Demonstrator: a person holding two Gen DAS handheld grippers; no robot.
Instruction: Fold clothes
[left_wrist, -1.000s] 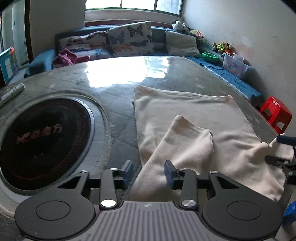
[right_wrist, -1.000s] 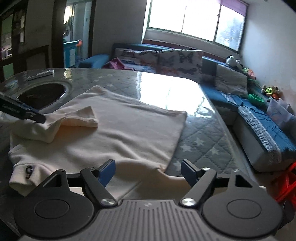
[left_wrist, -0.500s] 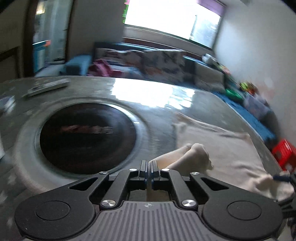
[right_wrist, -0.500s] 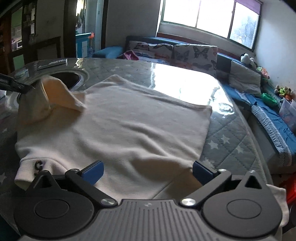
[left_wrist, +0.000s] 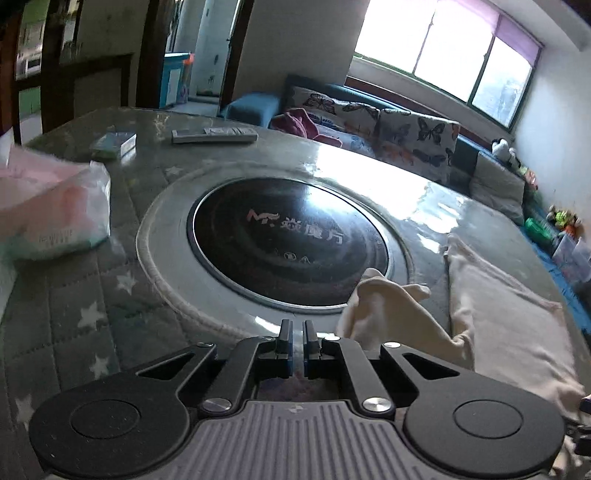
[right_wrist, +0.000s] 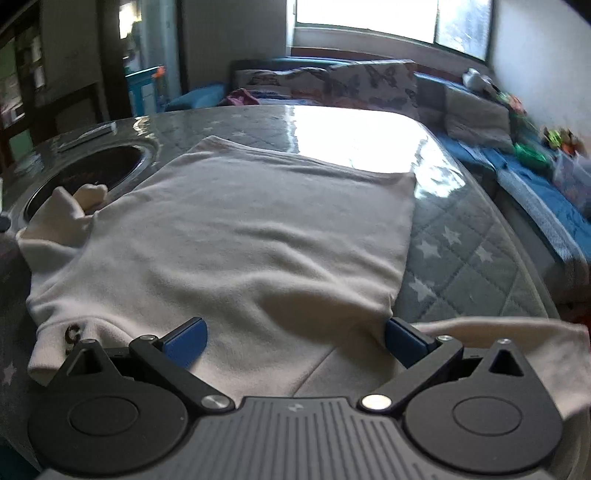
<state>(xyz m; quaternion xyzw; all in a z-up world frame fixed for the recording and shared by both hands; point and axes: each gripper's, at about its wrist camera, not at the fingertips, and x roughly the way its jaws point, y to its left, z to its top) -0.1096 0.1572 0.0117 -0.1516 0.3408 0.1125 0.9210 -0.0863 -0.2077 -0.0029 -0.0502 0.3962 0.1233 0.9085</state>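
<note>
**Left sleeve pulled out and let go; right tool poised over the shirt**

Half a second ago the left tool (left_wrist: 294, 345) was clamped on the cream shirt's (right_wrist: 236, 236) sleeve (left_wrist: 384, 306); now its jaws stand slightly parted with nothing between them, and the sleeve lies crumpled just to its right at the rim of the black cooktop (left_wrist: 288, 240). That suggests the sleeve has been unfolded for re-laying. The right tool (right_wrist: 295, 341) is wide open and empty over the shirt's near edge on the tabletop (right_wrist: 461, 258).
</note>
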